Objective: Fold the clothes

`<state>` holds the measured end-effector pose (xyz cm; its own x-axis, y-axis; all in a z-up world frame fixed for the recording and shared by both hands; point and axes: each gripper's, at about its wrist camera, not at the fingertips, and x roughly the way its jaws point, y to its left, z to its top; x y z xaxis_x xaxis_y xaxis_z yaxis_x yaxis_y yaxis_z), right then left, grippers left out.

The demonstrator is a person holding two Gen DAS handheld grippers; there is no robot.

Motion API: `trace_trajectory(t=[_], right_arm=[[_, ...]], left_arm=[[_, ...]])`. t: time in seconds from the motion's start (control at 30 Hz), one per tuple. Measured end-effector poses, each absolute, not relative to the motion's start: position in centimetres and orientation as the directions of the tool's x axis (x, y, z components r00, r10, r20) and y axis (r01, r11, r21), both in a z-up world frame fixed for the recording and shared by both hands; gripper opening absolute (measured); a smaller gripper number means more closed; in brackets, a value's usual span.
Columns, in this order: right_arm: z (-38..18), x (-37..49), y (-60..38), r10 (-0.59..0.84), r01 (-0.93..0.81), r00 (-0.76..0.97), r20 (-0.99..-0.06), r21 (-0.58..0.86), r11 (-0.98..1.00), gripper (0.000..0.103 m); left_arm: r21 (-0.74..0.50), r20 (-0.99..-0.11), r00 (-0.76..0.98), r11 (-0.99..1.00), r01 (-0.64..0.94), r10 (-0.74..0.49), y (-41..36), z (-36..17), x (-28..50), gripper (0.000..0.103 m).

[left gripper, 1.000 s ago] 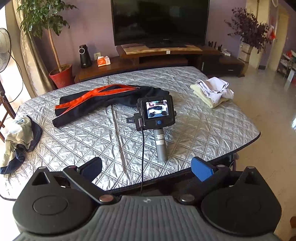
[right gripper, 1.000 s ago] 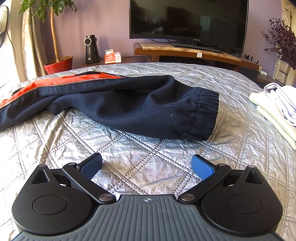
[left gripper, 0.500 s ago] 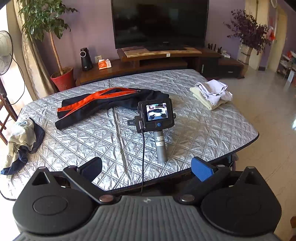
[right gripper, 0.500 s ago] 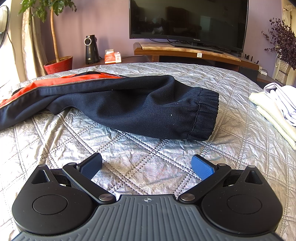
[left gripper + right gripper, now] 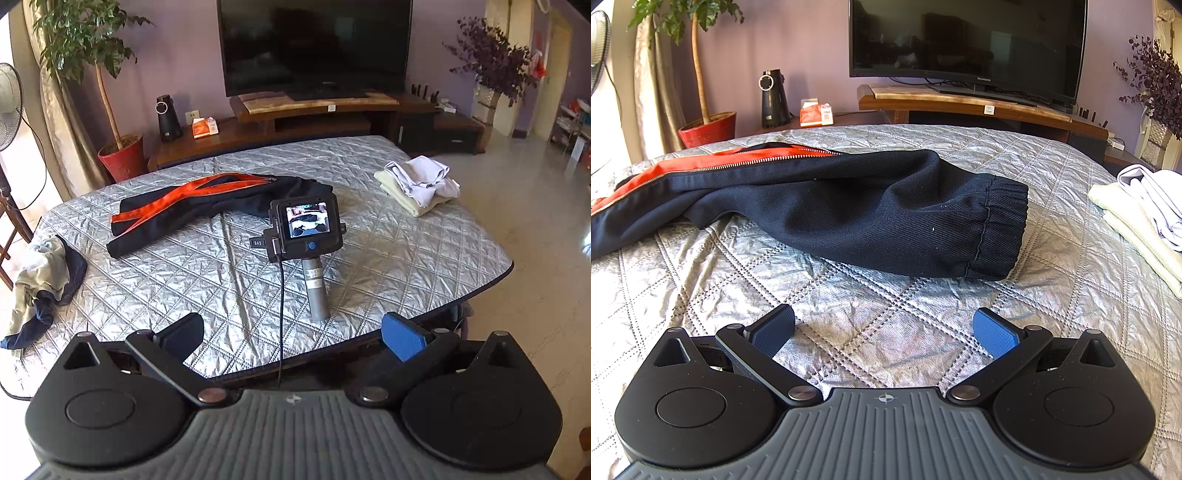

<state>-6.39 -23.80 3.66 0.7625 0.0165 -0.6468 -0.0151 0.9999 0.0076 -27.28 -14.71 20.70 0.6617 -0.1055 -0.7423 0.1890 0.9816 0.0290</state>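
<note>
The left claw (image 5: 291, 338) has drawn back and risen from the quilted worktop (image 5: 424, 266) over the last second, so that more floor and the worktop's near edge now fall within its view; its jaws stand apart and hold nothing. The right claw (image 5: 884, 332) has not moved; it lies on the worktop, jaws likewise apart and empty, just short of the elastic cuff (image 5: 1001, 229) of the navy trousers with orange zipped stripe (image 5: 207, 199). The trousers lie unfolded near the middle of the worktop; folded pale garments (image 5: 417, 184) sit beyond them to the right, crumpled clothes (image 5: 40, 273) at the left edge. Judgement: no fold of the trousers has yet begun; the left claw's retreat suggests repositioning before a grasp.
</note>
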Motion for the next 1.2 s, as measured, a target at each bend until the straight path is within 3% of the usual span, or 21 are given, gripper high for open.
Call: trace_trajectory(t=[1.2], right_arm=[[3.66, -6.39, -23.76, 0.016, -0.015, 0.762, -0.647, 0.008, 1.000, 0.103]], left_arm=[[0.016, -0.749, 0.653, 0.983, 0.185, -0.110, -14.56, 20.62, -27.47, 0.102]])
